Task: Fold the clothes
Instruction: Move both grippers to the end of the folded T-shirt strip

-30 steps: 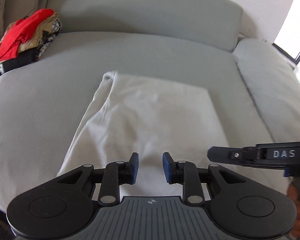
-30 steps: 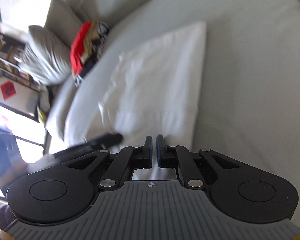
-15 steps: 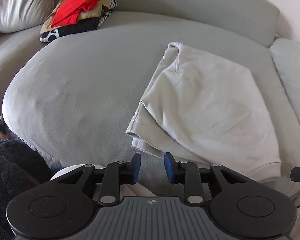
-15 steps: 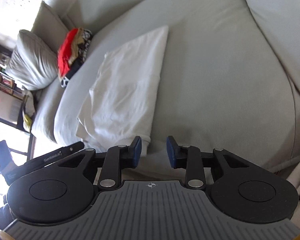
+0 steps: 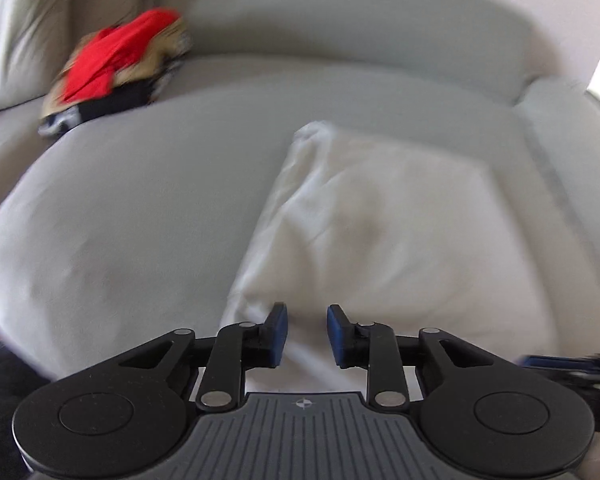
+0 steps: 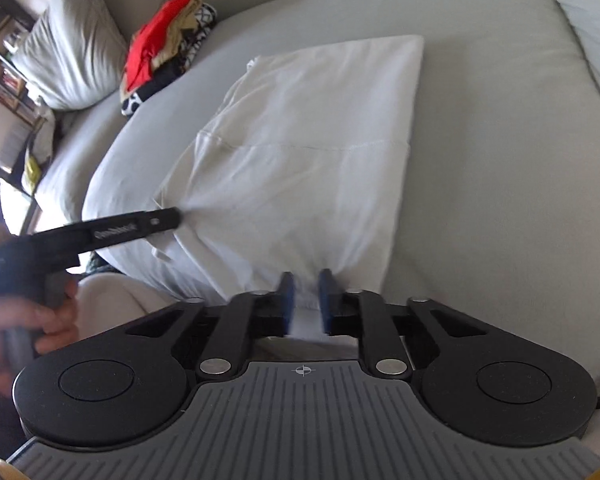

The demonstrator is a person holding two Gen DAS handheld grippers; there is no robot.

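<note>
Cloth first: a white garment (image 6: 312, 152), folded into a rough rectangle, lies on the grey sofa seat (image 6: 500, 160), its near hem at the front edge of the cushion. In the right wrist view it fills the middle of the picture, with a stitched seam running across it from 9 to 3 o'clock.

The right gripper (image 6: 306, 300) sits at the garment's near edge at 6 o'clock, jaws narrow and closing, with a bunch of white fabric gathered between the blue pads; whether they already pinch it cannot be told for sure.

The left gripper (image 5: 307, 334) is at the garment's near left corner. Its jaws are narrow too and closing, with cloth lying between and beneath the pads, not visibly pressed. From the right wrist view its black finger reaches in from 9 o'clock and touches the left edge of the garment, held by a hand (image 6: 24, 320) at 8 o'clock.

A pile of folded clothes (image 6: 168, 44), red on top, rests on the seat at 11 o'clock, well apart from the white garment, just beside a grey pillow (image 6: 68, 48).
</note>
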